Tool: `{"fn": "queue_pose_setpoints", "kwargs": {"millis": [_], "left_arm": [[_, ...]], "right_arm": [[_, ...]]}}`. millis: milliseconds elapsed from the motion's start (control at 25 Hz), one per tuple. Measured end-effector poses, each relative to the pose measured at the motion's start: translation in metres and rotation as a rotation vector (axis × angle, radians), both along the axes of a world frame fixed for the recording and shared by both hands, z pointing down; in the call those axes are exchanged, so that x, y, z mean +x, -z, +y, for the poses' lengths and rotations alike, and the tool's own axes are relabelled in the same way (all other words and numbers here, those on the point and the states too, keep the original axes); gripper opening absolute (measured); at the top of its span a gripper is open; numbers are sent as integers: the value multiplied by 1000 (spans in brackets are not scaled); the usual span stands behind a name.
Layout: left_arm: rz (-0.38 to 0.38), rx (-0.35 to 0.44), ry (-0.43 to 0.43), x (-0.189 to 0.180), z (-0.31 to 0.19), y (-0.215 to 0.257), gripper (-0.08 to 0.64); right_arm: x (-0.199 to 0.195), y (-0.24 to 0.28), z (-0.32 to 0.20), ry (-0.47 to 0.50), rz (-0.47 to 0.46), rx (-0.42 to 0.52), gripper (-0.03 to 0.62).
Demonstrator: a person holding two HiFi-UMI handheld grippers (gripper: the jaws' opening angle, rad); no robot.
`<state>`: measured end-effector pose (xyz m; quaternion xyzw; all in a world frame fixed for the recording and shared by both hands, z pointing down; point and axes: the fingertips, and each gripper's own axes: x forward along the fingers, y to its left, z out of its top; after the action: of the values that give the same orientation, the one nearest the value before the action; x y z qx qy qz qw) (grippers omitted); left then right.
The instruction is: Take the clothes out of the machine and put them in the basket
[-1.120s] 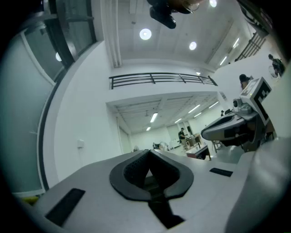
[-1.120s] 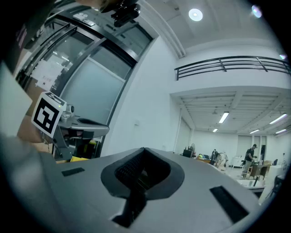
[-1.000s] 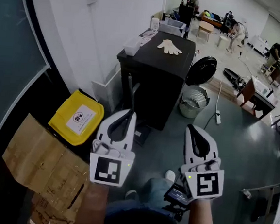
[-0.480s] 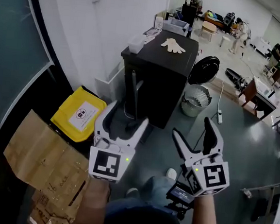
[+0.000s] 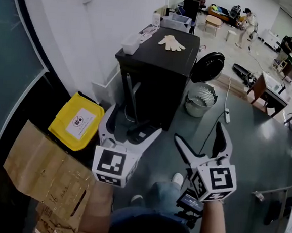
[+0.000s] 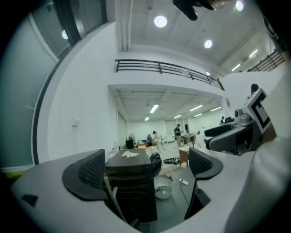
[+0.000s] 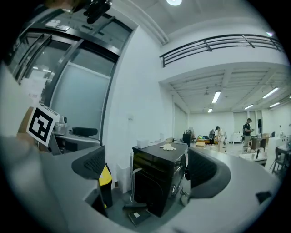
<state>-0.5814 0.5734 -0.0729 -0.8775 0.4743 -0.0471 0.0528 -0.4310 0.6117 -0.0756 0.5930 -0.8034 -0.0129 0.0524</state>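
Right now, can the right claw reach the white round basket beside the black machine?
Probably not without a step forward: the right claw, just opened and empty, hangs short of the white round basket. Open floor lies between.

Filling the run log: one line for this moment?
phase: pre-reach | left gripper: jaws just opening, empty | right gripper: jaws just opening, empty | black box-shaped machine: ahead | white slatted round basket: beside it
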Motion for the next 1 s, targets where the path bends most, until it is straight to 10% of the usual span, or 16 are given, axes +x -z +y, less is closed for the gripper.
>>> {"fn": "queue_pose_setpoints", "kwargs": {"millis": [1000], "left_arm": [[-73,-26,16,247,-185,-5,565]], "right_arm": [[280,-10,-166,-111,183,-37,505]]}}
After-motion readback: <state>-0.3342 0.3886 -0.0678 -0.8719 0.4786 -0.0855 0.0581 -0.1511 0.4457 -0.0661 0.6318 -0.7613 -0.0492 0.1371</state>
